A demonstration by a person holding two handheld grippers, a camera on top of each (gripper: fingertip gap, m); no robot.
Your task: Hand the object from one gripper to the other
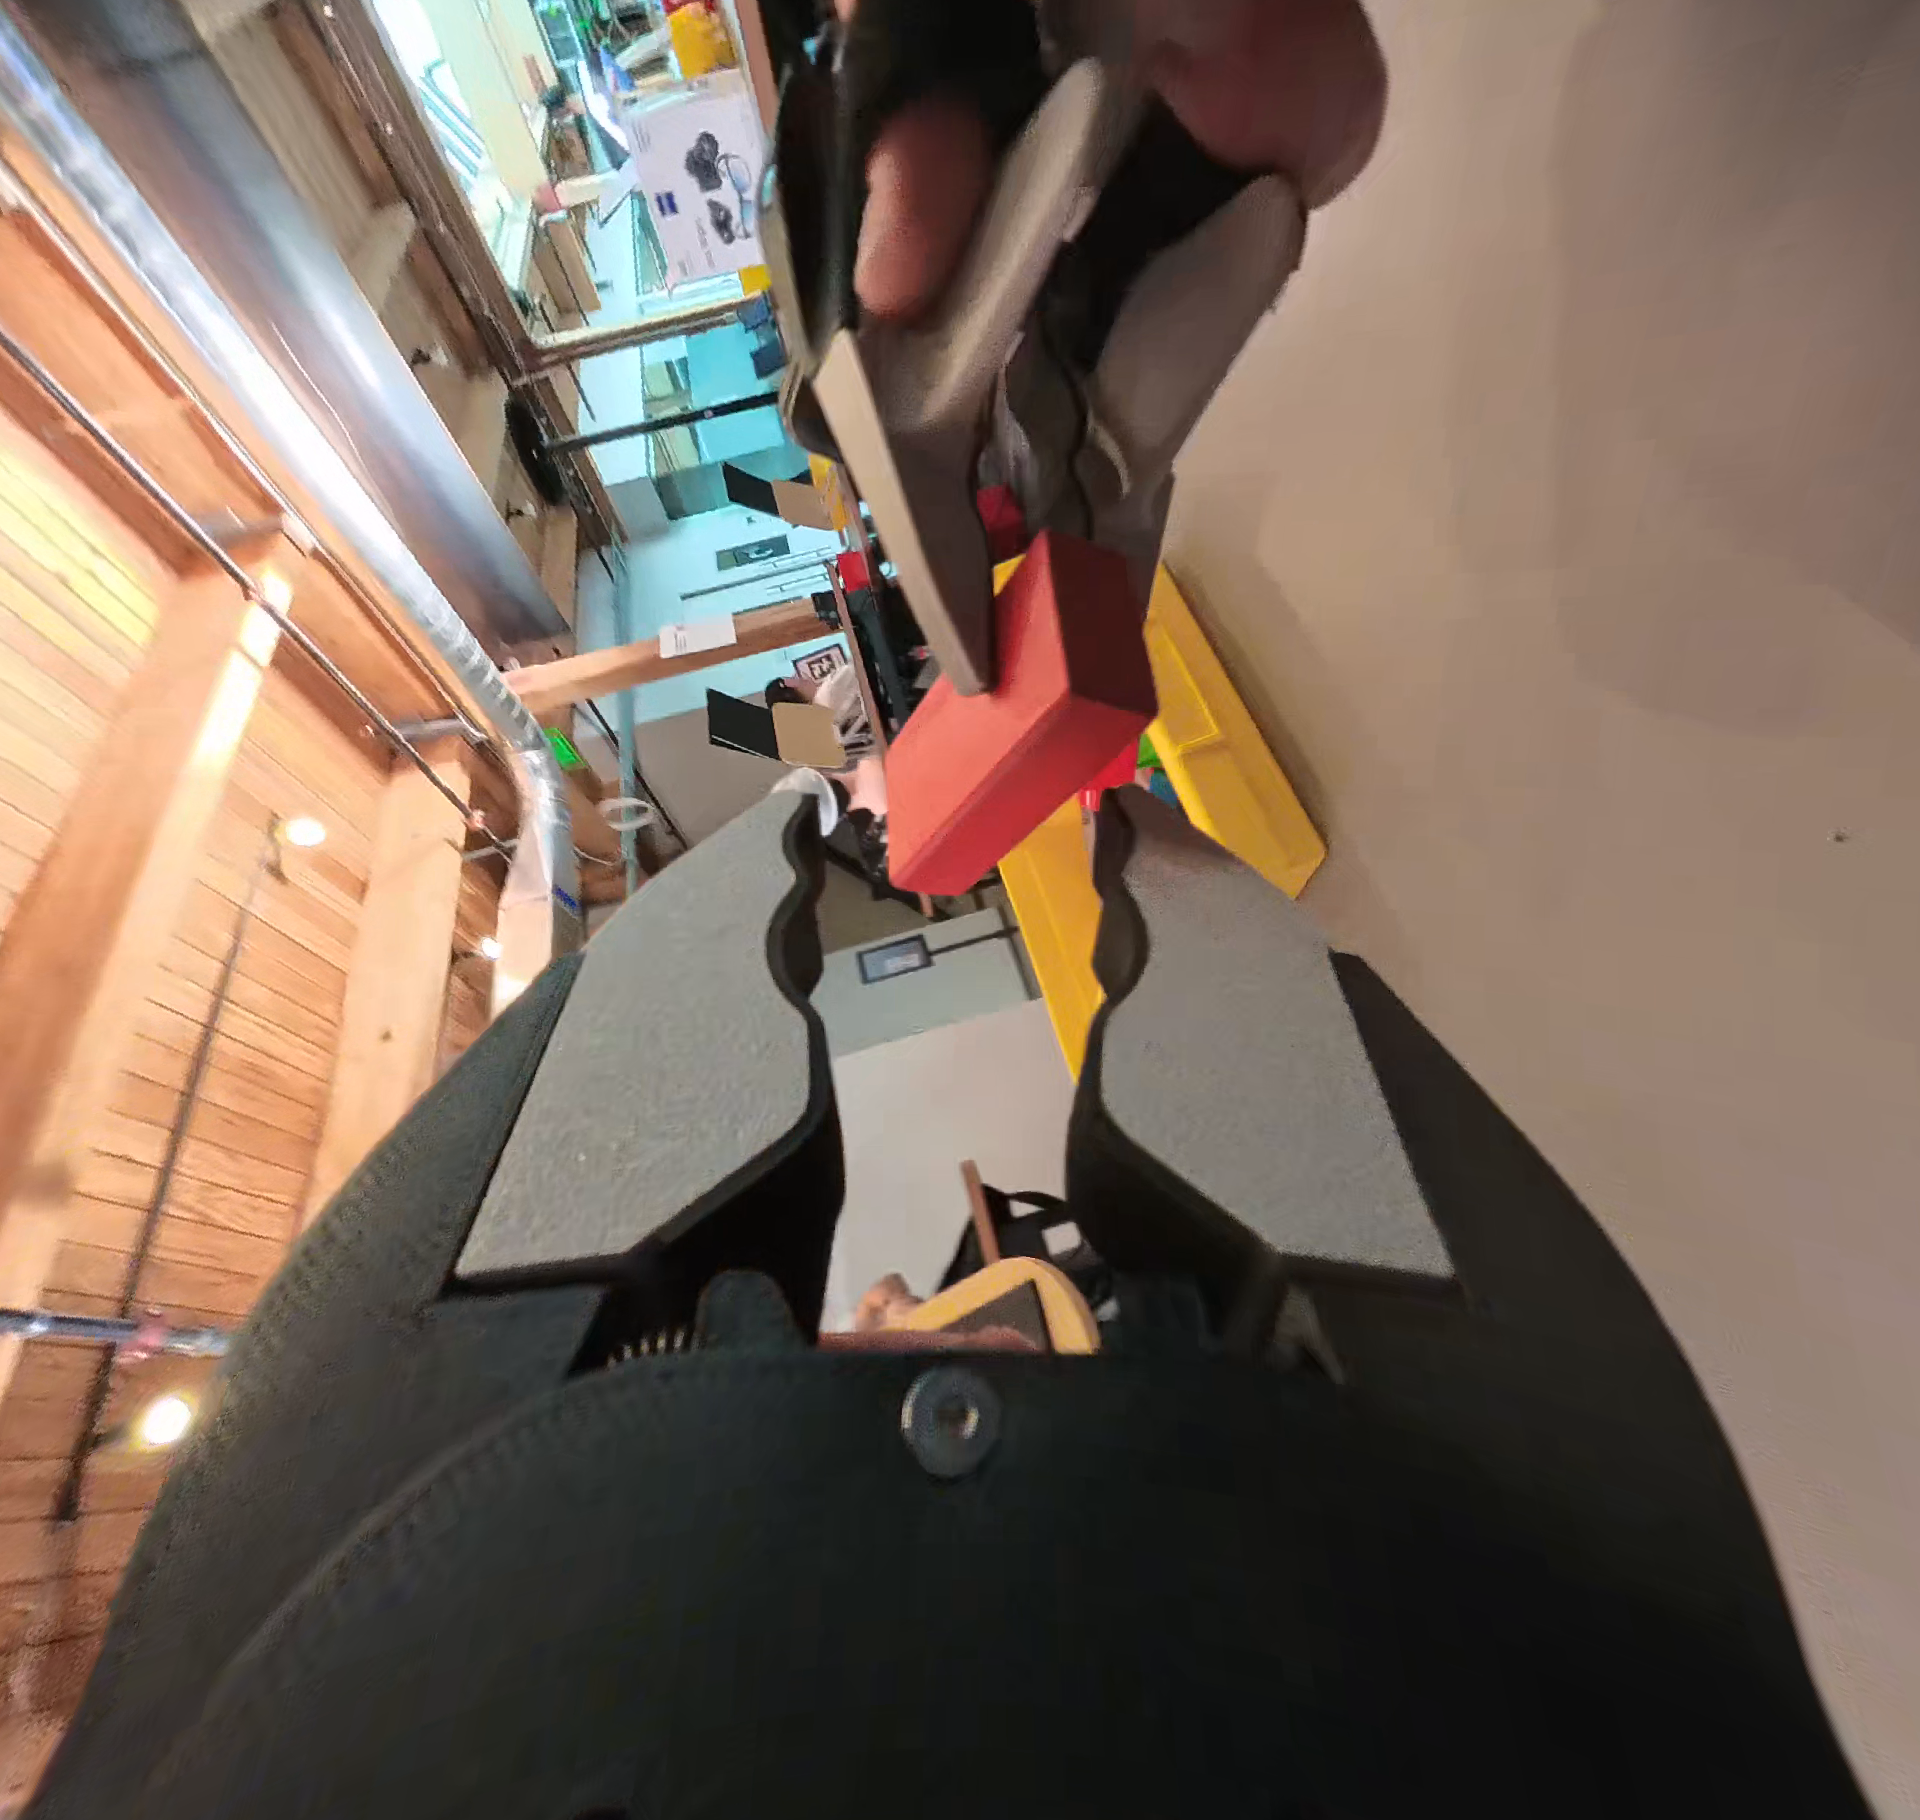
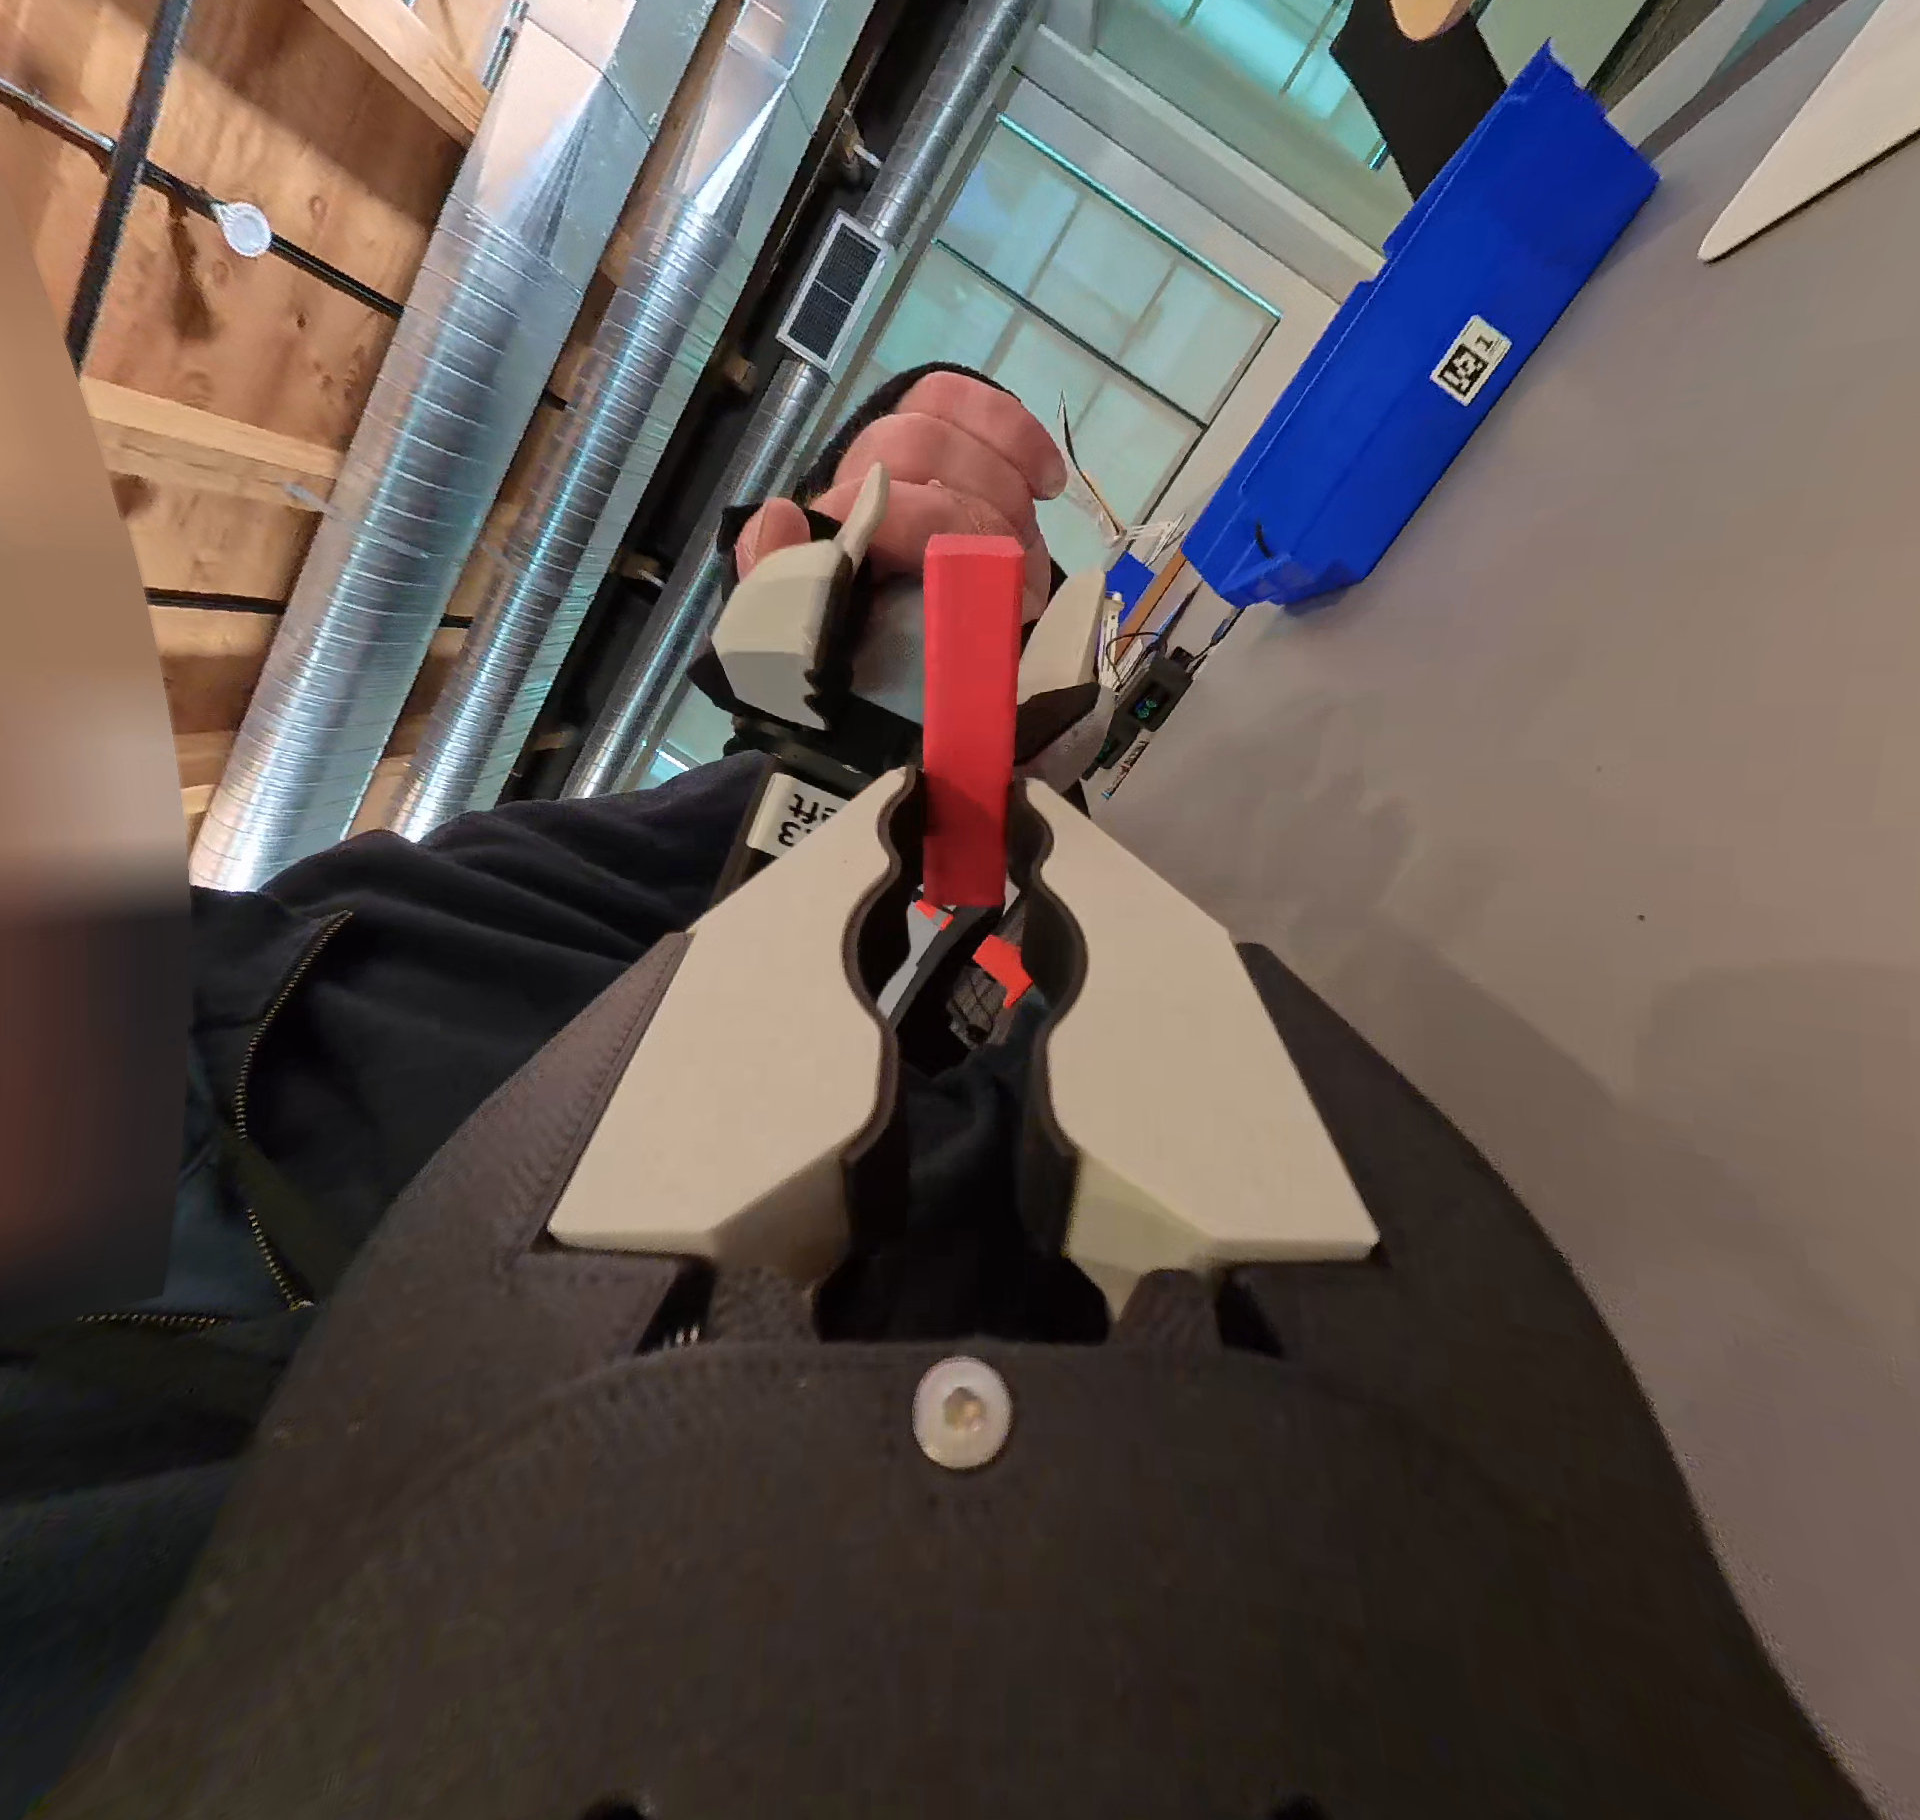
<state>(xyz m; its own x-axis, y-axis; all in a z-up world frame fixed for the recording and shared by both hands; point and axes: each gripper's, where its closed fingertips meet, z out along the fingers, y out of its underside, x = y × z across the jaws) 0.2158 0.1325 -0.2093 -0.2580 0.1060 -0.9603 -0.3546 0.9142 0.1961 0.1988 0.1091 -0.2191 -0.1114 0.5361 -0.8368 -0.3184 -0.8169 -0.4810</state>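
Red block (image 2: 967, 721) is seen clamped at its near end between the tips of the right gripper (image 2: 967, 840), held in the air and projecting forward. Left gripper (image 1: 961, 835) is seen spread apart, gripping nothing, with the block's free end just ahead of its fingertips; contact cannot be told. A yellow bin (image 1: 1216, 742) is noted behind on the table (image 1: 1610, 523); a blue bin (image 2: 1423, 357) lies farther off.

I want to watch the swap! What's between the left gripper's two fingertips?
The red block's end, held by the right gripper, sits between them, seen in the left wrist view.
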